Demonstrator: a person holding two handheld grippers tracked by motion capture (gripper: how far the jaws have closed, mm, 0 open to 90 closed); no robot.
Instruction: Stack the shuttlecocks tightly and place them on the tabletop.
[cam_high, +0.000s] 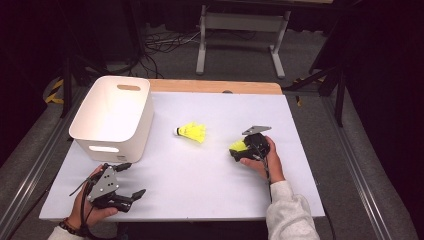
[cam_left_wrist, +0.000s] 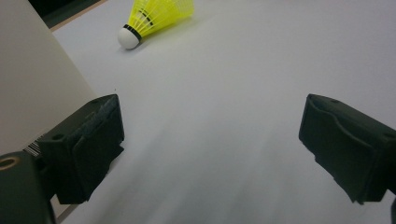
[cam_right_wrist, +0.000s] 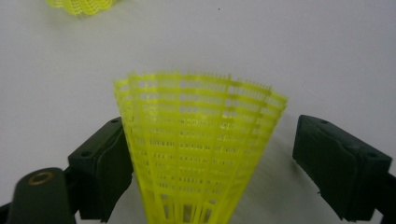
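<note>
R tongs (cam_high: 240, 150) sit low on the worktop (cam_high: 200, 175), w/ a yellow shuttlecock (cam_right_wrist: 196, 154) lying between the jaws, skirt flaring away from the camera in the right gripper view. Jaws stand wide: the right-hand one in that view is clearly off the mesh, the other just beside it or barely touching, so no squeeze yet. Prob. straddling it this way so a close catches the narrower part of the skirt, not the flared rim, which would crush or spring out.

L tongs (cam_high: 129, 180) rest near the front edge, jaws fully apart, nothing between them, just beside the white bin (cam_high: 110, 115). Looks parked there to stay out of the way while the R hand works.

2nd shuttlecock (cam_high: 191, 132) lies on its side mid-worktop, white cork (cam_left_wrist: 128, 37) toward the bin, well apart from both tongs. Bin is open-topped at left rear, likely the drop spot for both, hence within easy reach of either hand.
</note>
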